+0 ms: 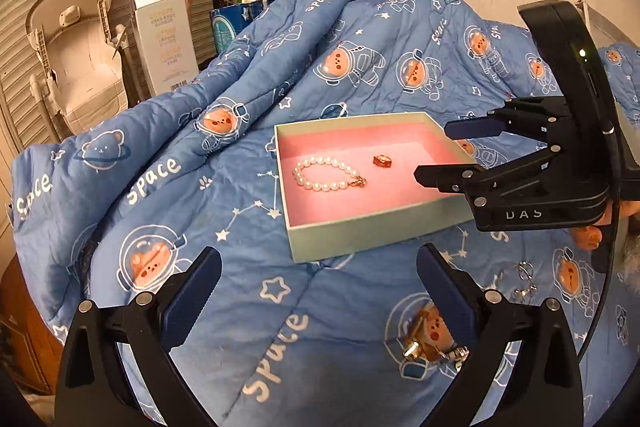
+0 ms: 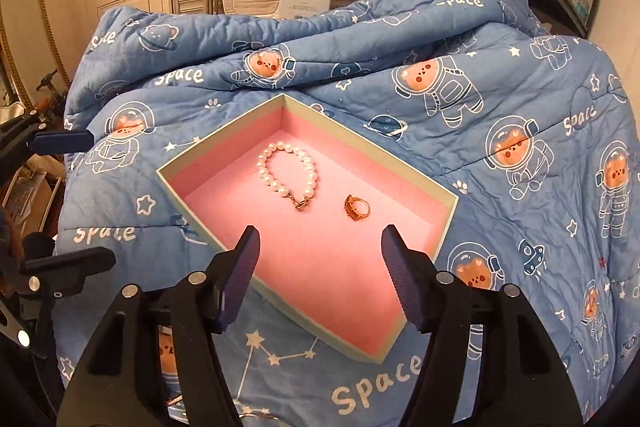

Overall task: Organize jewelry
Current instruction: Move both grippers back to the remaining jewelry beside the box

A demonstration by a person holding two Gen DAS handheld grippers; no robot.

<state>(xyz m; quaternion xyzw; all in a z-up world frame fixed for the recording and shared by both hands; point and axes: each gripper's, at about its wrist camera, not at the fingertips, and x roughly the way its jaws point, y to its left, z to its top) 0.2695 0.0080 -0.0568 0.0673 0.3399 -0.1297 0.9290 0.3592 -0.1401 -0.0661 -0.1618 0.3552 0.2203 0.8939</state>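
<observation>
A pale green box (image 2: 448,217) lined in pink sits on the blue space-print quilt (image 2: 500,99). Inside lie a white pearl bracelet (image 2: 286,173) with a gold clasp and, just beside it, a gold ring (image 2: 356,207) with an orange stone. The right hand-held gripper (image 2: 320,269) hovers over the box's near edge, jaws wide apart and empty. The left hand-held gripper (image 1: 318,293), also spread open, sits over the quilt near the box; gold and silver pieces, perhaps earrings (image 1: 434,351), lie beside its right finger.
</observation>
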